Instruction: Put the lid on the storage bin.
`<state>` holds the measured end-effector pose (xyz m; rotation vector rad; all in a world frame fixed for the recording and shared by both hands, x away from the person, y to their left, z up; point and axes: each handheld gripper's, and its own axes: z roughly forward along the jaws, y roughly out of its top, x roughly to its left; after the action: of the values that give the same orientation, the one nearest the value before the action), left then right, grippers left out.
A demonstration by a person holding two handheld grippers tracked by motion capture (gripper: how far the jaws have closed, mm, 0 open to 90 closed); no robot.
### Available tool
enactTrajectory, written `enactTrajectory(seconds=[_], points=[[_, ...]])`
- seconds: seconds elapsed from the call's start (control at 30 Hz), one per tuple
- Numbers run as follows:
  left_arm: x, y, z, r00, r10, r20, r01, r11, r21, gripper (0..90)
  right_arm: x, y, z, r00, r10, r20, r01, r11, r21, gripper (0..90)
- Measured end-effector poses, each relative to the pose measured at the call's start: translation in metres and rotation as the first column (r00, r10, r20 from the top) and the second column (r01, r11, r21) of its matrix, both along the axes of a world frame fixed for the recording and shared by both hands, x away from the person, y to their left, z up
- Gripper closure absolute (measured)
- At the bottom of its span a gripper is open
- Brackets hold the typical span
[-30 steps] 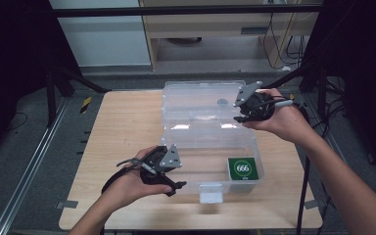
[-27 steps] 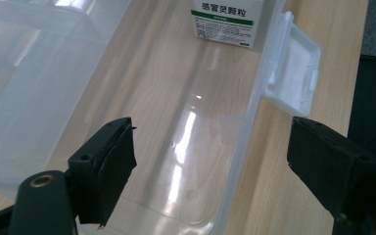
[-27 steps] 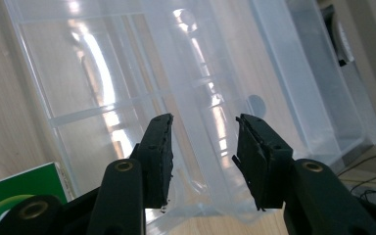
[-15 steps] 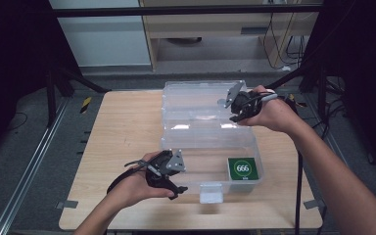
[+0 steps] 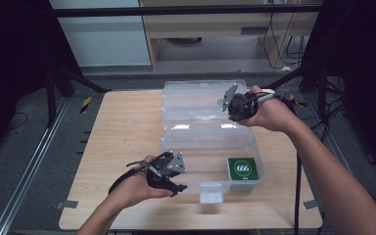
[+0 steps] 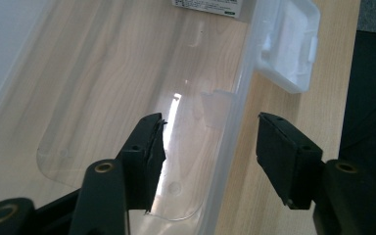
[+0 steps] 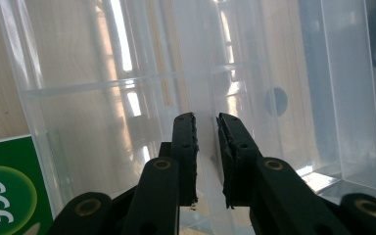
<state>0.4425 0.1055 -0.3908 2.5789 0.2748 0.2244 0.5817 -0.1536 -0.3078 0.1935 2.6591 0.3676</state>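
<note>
On table (image 5: 122, 142) — 1 clear box (image 5: 196, 122), 2 grippers: left (image 6: 208, 156) closing, astride front wall; right (image 7: 206, 147) closing on divider.

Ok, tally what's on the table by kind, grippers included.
Clear plastic box: 1
Green 666 label: 1
White latch: 1
Grippers: 2, left gripper and right gripper
Total: 5

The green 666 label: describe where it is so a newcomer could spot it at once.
On the wooden table sits a clear plastic box. The green label lies in the box's near right corner, right of the white front latch. It is the only coloured thing there: a green square with white digits 666 in a circle.
</note>
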Motion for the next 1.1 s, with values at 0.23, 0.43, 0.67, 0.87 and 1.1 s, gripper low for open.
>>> enactTrajectory(seconds=[0.23,0.43,0.67,0.87,1.1], points=[[0.0,-0.002,-0.003,0.9999,-0.013,-0.008,0.013,0.9997,0.021,46.9,0.001,-0.004,0.0,0.9998,-0.017,-0.007,0.017,1.0,0.002,78.2],[0.0,-0.001,-0.009,0.9993,-0.016,-0.033,0.017,0.9996,0.021,52.8,0.002,-0.001,-0.001,0.9998,-0.018,-0.003,0.018,1.0,0.005,77.7],[0.003,-0.003,-0.016,0.9981,-0.027,-0.055,0.029,0.9992,0.027,67.8,0.002,-0.002,-0.002,0.9997,-0.025,-0.001,0.025,1.0,0.009,76.9],[0.007,-0.002,-0.023,0.996,-0.037,-0.081,0.04,0.9986,0.034,79.3,0.003,-0.003,-0.002,0.9999,-0.016,-0.001,0.016,1.0,0.013,77.1],[0.005,-0.005,-0.022,0.9979,-0.038,-0.052,0.042,0.9968,0.068,80.5,0.002,0.0,-0.001,1.0,-0.009,-0.003,0.009,1.0,0.002,78.1]])
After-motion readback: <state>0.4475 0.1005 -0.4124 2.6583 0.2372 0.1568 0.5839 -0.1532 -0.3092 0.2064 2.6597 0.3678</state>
